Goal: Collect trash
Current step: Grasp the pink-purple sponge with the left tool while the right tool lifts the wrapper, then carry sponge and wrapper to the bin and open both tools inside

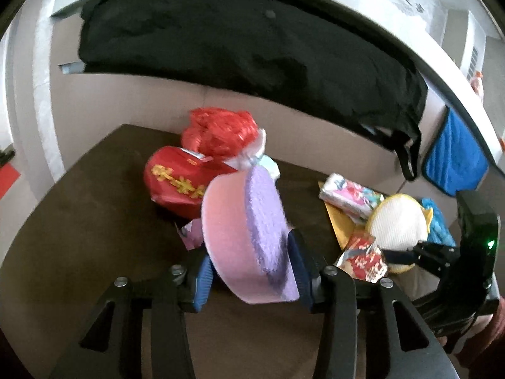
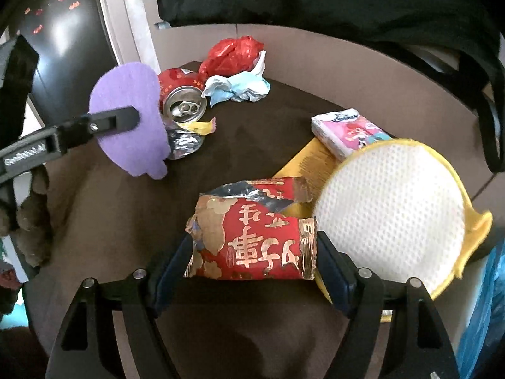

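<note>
My left gripper (image 1: pixel 249 271) is shut on a pink and purple sponge (image 1: pixel 243 237) and holds it above the dark table (image 1: pixel 94 214); the sponge also shows in the right wrist view (image 2: pixel 129 120). My right gripper (image 2: pixel 252 259) is shut on a torn red and gold snack wrapper (image 2: pixel 252 237), seen too in the left wrist view (image 1: pixel 363 260). A crushed red can (image 2: pixel 180 98) lies behind the sponge, with a red plastic bag (image 2: pixel 233 53) and crumpled tissue (image 2: pixel 240 87) further back.
A round white and yellow scrub pad (image 2: pixel 391 214) rests by the right gripper, on a yellow envelope (image 2: pixel 312 161). A tissue pack (image 2: pixel 347 132) lies behind it. A black cloth (image 1: pixel 252 50) hangs across the back and a blue cloth (image 1: pixel 454 161) hangs at right.
</note>
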The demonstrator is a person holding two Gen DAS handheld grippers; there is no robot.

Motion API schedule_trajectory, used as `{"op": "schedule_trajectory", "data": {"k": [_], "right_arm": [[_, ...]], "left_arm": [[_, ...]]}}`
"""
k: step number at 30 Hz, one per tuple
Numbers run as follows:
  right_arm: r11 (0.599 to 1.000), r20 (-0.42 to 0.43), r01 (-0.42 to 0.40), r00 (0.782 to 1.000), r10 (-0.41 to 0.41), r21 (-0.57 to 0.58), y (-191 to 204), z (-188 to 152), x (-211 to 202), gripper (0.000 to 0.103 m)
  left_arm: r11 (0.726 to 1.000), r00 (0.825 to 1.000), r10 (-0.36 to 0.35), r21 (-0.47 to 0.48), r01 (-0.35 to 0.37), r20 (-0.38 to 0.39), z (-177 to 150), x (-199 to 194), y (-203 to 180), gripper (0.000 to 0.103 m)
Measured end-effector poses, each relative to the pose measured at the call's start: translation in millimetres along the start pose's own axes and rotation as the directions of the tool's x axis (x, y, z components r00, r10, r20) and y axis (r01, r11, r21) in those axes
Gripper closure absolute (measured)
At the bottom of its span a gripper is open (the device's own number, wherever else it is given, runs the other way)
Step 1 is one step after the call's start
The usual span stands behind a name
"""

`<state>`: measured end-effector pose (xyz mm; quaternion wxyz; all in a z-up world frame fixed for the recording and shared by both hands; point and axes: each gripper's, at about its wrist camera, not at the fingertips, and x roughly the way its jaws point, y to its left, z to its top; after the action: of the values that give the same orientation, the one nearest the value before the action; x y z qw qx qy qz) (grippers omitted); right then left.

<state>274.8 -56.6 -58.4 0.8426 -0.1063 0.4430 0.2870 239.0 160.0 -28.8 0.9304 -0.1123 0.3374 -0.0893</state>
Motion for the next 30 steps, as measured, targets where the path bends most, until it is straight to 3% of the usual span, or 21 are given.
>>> {"op": "schedule_trajectory", "data": {"k": [6, 9, 11, 12, 13, 16, 22, 30], "right_arm": [[1.000, -0.042, 0.000, 0.999, -0.001, -0.016, 13.9, 12.4, 24.0, 0.022], [0.999, -0.048, 0.030, 0.998, -0.032, -0.045, 22.7, 15.3, 28.3, 0.025], [0.998, -0.038, 0.030, 0.999, -0.032, -0.049, 24.5, 15.9, 26.9, 0.041], [0.999, -0.034, 0.026, 0.999, -0.027, -0.045, 23.8, 15.9, 25.2, 0.059], [0.999, -0.034, 0.010, 0.999, -0.011, -0.034, 22.1, 16.0, 23.1, 0.068], [0.997, -0.010, -0.077, 0.997, 0.077, 0.027, 13.6, 14.7, 11.7, 0.070], [0.998, 0.104, -0.050, 0.993, 0.047, 0.027, 11.6, 4.8, -33.5, 0.071], [0.993, 0.192, -0.051, 0.981, 0.029, 0.111, -11.9, -4.2, -72.6, 0.071]], "left_arm": [[0.999, 0.998, 0.032, -0.004, -0.032, 0.056, 4.0, -16.7, 7.7, 0.065], [0.999, 0.997, 0.043, -0.005, -0.043, 0.065, 3.1, -21.0, 10.8, 0.067], [0.999, 0.997, 0.044, -0.007, -0.043, 0.068, 1.9, -22.2, 12.2, 0.067], [0.999, 0.997, 0.043, -0.006, -0.043, 0.068, 1.2, -22.7, 12.4, 0.067], [0.999, 0.997, 0.042, -0.005, -0.042, 0.068, 0.7, -22.8, 11.8, 0.067], [0.999, 0.996, 0.047, 0.010, -0.048, 0.072, 0.9, -23.0, 7.0, 0.068], [0.997, 0.995, 0.045, 0.060, -0.050, 0.085, 0.4, -29.1, -16.7, 0.070], [0.990, 0.988, 0.035, 0.129, -0.054, 0.151, 10.7, -49.2, -63.8, 0.070]]}}
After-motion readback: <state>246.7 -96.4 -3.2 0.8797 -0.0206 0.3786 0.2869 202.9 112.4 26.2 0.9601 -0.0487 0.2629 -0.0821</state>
